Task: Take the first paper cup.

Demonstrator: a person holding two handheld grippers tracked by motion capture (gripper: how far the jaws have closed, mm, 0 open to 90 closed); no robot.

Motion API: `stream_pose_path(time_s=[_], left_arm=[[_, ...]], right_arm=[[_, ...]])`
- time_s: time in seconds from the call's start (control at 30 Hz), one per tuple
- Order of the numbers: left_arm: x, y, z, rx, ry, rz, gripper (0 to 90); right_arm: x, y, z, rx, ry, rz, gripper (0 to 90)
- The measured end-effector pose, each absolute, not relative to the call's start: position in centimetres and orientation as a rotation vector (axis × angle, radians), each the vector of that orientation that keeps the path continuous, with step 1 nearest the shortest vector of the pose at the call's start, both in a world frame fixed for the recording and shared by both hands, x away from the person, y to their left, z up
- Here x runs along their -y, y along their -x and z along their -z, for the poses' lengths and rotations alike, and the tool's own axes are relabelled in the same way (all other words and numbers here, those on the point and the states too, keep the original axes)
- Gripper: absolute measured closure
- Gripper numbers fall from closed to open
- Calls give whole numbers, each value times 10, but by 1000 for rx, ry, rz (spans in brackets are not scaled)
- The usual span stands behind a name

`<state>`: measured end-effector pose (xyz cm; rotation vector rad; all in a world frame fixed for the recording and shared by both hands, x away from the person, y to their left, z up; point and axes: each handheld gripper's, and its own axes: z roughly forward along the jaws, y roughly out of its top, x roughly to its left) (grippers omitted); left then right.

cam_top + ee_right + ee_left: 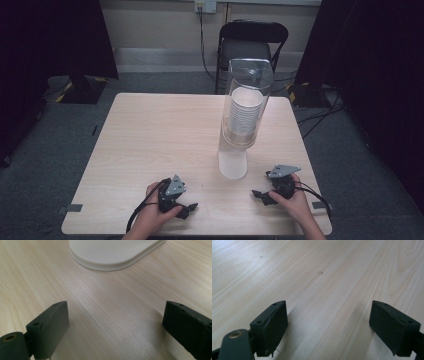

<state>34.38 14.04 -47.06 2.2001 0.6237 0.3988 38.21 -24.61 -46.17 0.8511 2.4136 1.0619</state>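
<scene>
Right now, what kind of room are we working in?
Probably a lab or test room: a lone wooden table on grey carpet, dark curtains at both sides, and a clear cup dispenser set up for handling.

The one obstacle on your table (150, 130) is the cup dispenser (246, 105), a tall clear tube holding a stack of white cups (245, 114), leaning over its white base (232, 165). Left of the dispenser, the tabletop lies bare all the way to the edge, so you can sweep a hand through there. Right of it only a narrow strip of wood remains. In front of the base, bare wood separates it from your right gripper (262, 196), whose wide-apart jaws face the base's rounded rim.
</scene>
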Motion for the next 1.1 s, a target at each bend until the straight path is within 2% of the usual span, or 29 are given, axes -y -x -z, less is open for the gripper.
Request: stream_pose_path(time_s=[0.37,0.47,0.5,0.53,0.83,1.1], left_arm=[[-140,-344,471,-624,-2198,-400,148],[-140,-344,471,-630,-2189,-398,148],[-140,-344,471,-630,-2189,-398,148],[-140,-344,471,-631,-2187,-397,148],[-140,-344,471,-631,-2188,-397,148],[-140,-344,471,-632,-2190,-396,148]], right_arm=[[246,-381,462,-2411,-848,-1058,64],[244,-378,460,-2418,-797,-1107,204],[244,-378,460,-2418,-797,-1107,204],[238,-377,455,-2397,-779,-1124,143],[209,-378,414,-2244,-769,-1308,183],[189,-394,398,-2186,-785,-1382,188]])
